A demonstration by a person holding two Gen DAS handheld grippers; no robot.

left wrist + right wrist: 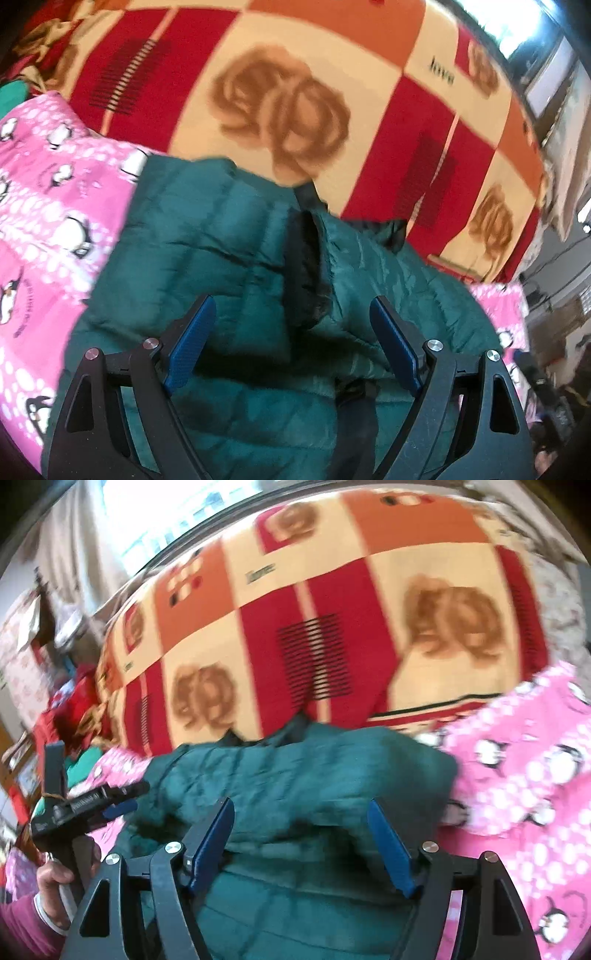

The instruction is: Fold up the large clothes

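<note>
A dark green quilted jacket (221, 236) is lying bunched on a pink blanket (48, 192) printed with penguins, and that blanket is sitting over a bigger checked blanket (369, 110) in red, cream and orange with brown roses. In the left wrist view the jacket is filling the lower middle, with its black inner lining (308, 258) showing along an open seam that is running up the centre. The left gripper (293, 308) is hovering just above the jacket with its blue pads (192, 343) spread wide, holding nothing; whether the fingers are touching the fabric is hard to tell through the blur.

In the right wrist view the same jacket (303, 775) is lying in a thick fold across the middle, with the pink blanket (524, 782) on the right and the checked blanket (332, 627) beyond it. The right gripper (301, 810) is also standing with its blue pads (388, 842) wide apart over the near edge of the jacket, gripping nothing. At the left edge of this view the left gripper (122, 799) is showing from the side, near the jacket's left end, with the person's left hand (62, 882) wrapped around its handle; from this angle I cannot tell how its fingers are standing. Both pictures are blurred
</note>
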